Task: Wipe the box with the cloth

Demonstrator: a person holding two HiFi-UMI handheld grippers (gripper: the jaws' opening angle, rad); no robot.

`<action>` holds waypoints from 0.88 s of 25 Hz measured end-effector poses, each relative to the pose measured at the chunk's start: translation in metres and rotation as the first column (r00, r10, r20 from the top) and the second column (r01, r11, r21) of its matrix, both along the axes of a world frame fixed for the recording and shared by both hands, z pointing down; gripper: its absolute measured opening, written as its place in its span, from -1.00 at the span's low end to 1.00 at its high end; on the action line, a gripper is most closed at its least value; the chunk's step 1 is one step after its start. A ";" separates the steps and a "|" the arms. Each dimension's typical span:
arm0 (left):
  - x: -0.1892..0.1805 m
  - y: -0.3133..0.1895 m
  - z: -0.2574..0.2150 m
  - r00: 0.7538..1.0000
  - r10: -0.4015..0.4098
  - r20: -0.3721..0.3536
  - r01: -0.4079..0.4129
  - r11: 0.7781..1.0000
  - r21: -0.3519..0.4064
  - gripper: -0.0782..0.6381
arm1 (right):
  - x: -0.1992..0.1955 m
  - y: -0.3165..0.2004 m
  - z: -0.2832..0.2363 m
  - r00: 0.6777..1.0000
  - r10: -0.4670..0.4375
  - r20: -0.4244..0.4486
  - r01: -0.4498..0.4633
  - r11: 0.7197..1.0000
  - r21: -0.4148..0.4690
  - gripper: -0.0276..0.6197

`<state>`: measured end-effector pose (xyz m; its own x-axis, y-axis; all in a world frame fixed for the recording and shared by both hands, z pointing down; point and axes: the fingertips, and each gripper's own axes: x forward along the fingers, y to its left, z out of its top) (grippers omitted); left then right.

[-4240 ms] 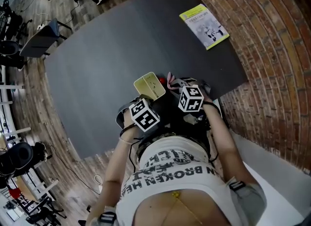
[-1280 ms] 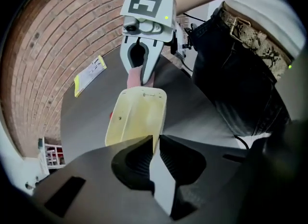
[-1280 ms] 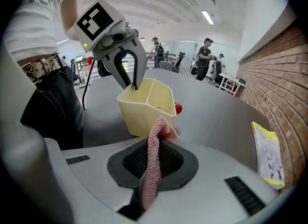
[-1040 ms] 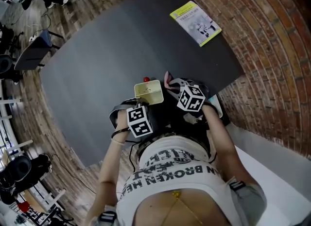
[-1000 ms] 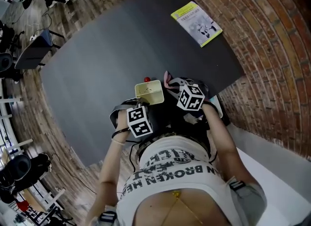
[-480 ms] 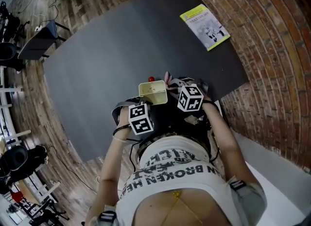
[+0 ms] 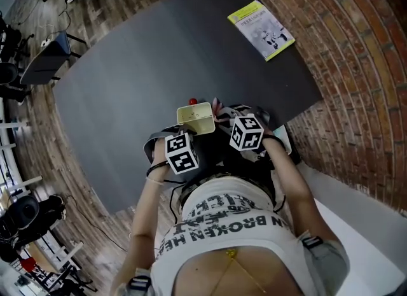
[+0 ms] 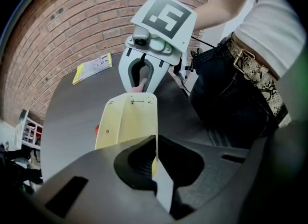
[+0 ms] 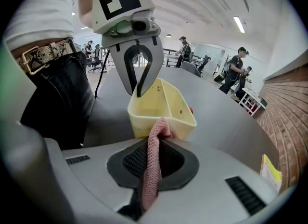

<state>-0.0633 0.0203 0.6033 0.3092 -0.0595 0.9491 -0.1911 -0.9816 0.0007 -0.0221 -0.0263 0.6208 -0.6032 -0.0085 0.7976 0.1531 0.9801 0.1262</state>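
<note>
Here, near the edge of the dark table (image 7: 159,53), the pale yellow plastic box (image 9: 163,103) lay just ahead of the right gripper (image 9: 150,167) — closed on the pink knitted cloth (image 9: 153,155) touching its near wall — while the left gripper (image 8: 155,167) pinched the opposite wall.

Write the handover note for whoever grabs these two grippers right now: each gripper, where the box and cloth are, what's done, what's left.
Left gripper: shut on one thin wall of the yellow box, holding it at the near edge of the dark table.
Right gripper: shut on the pink cloth, whose bunched end sits against the box's outer wall near the rim.
Done: both things gripped, cloth brought to the box.
Left: the wiping; how much is finished cannot be told. Dark specks show on an inner wall near the rim.
</note>
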 end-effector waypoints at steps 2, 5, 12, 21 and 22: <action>0.001 -0.001 0.001 1.000 -0.005 -0.004 0.005 1.000 0.000 -0.73 | 0.001 0.006 -0.001 1.000 0.003 0.002 -0.003 1.000 -0.004 -0.86; 0.003 -0.001 0.001 1.000 -0.012 -0.015 0.012 1.000 -0.006 -0.73 | 0.003 0.016 -0.001 1.000 0.011 0.002 -0.011 1.000 -0.011 -0.86; 0.004 0.000 0.003 1.000 -0.017 0.012 0.017 1.000 0.004 -0.73 | 0.007 0.034 -0.003 1.000 0.009 0.005 -0.008 0.999 -0.044 -0.86; 0.024 -0.016 0.004 0.906 -0.419 -0.064 0.416 0.908 -0.051 -0.73 | 0.016 0.026 -0.013 0.994 0.100 0.048 -0.097 0.994 -0.055 -0.86; 0.027 -0.017 0.004 0.889 -0.453 -0.067 0.450 0.891 -0.059 -0.73 | 0.018 0.024 -0.014 0.992 0.112 0.049 -0.110 0.992 -0.055 -0.86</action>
